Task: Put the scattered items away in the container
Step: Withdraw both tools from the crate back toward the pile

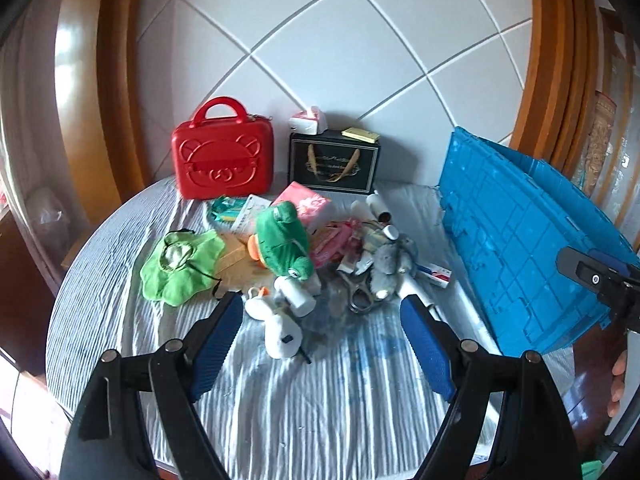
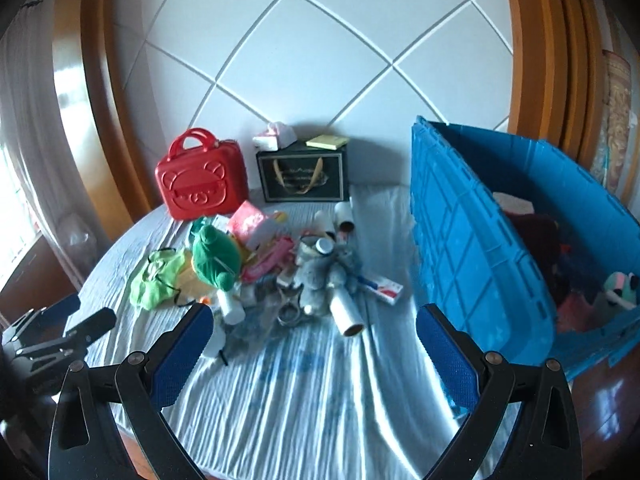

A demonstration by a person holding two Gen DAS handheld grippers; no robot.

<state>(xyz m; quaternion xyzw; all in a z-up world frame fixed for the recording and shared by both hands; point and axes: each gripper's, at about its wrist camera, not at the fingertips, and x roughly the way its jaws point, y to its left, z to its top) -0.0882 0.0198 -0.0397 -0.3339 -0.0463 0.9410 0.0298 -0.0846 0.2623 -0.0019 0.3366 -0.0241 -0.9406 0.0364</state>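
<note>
Left wrist: both jaws apart, empty; toy pile ahead, prob. scissors, crate rt.

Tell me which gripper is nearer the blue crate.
Right. The right gripper has the blue crate just beside its right finger; the left gripper points at the toy pile, with the crate farther to its right.

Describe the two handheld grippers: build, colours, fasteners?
Both match. The left gripper and the right gripper each have two black plastic fingers with cut-out slots, tipped with blue textured pads and pinned by round silver-brown fasteners at the pivots. No cables or sleeves show.
</note>
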